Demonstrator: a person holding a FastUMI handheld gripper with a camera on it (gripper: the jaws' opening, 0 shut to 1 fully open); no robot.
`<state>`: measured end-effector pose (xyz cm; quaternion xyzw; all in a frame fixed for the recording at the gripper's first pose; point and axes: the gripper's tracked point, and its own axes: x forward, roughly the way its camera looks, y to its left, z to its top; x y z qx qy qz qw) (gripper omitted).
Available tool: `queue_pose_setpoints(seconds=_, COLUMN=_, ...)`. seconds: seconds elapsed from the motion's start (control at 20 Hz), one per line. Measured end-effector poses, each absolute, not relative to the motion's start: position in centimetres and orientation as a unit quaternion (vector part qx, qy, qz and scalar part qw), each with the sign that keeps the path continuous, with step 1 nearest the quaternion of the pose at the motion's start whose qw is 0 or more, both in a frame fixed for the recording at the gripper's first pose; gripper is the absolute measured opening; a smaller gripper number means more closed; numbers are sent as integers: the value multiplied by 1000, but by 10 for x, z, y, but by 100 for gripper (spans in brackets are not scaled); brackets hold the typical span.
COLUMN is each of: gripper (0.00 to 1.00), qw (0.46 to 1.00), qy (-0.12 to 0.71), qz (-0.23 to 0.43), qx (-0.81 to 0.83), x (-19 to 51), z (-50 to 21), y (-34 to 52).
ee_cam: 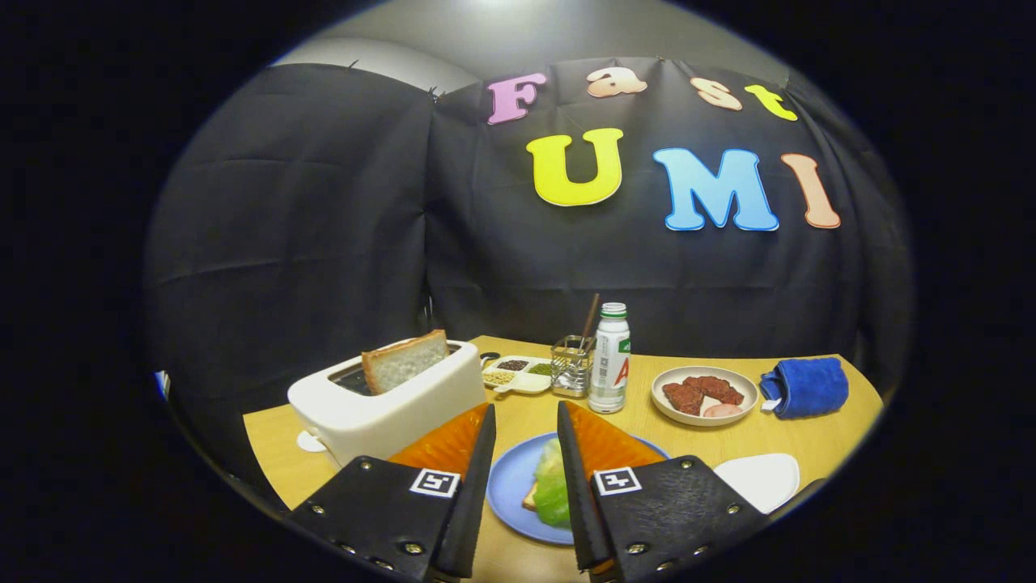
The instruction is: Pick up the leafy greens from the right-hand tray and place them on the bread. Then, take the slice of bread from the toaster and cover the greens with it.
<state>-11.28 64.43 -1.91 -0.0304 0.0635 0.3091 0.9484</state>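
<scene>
Tongs: the tongs (524,421) sit at the bottom centre of the frame, fingers spread apart and grasping nothing, raised above the tabletop.
Between the fingers: a blue plate (508,494) lies on the tabletop (809,433), seen through the gap; on it rest the leafy greens (552,486), which cover a slice of bread (530,499) whose edge peeks out at the greens' left side.
Greens and fingers: the greens lie apart from both fingers, lower than the tips.
Toaster: a white toaster (388,409) stands at lower left of the frame, just left of the left finger; a second bread slice (405,360) sticks up out of its slot, tilted a little.
Right-hand tray: a white tray (761,478) lies at lower right, beside the right finger, partly hidden by it.
Beyond the fingertips: a wire holder (571,366) with a brown stick standing in it, a white bottle (609,358) with a green cap just to its right, and a divided white dish (516,374) of seeds or grains to its left, behind the toaster's far end.
Right middle of the frame: a shallow plate (704,394) with dark red meat pieces and a pale pink piece; a folded blue cloth (805,386) near its right side.
</scene>
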Motion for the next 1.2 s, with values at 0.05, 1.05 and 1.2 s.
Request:
queue_pose_setpoints(seconds=0.05, gripper=46, qw=945, qy=64, qz=319, qx=-23, x=-119, z=-18, y=654)
queue_pose_setpoints(seconds=1.05, gripper=46, qw=936, qy=58, qz=344, qx=-43, x=-137, z=-19, y=773)
queue_pose_setpoints(seconds=1.2, gripper=46, qw=940, qy=64, qz=331, qx=-44, x=-129, z=-24, y=779)
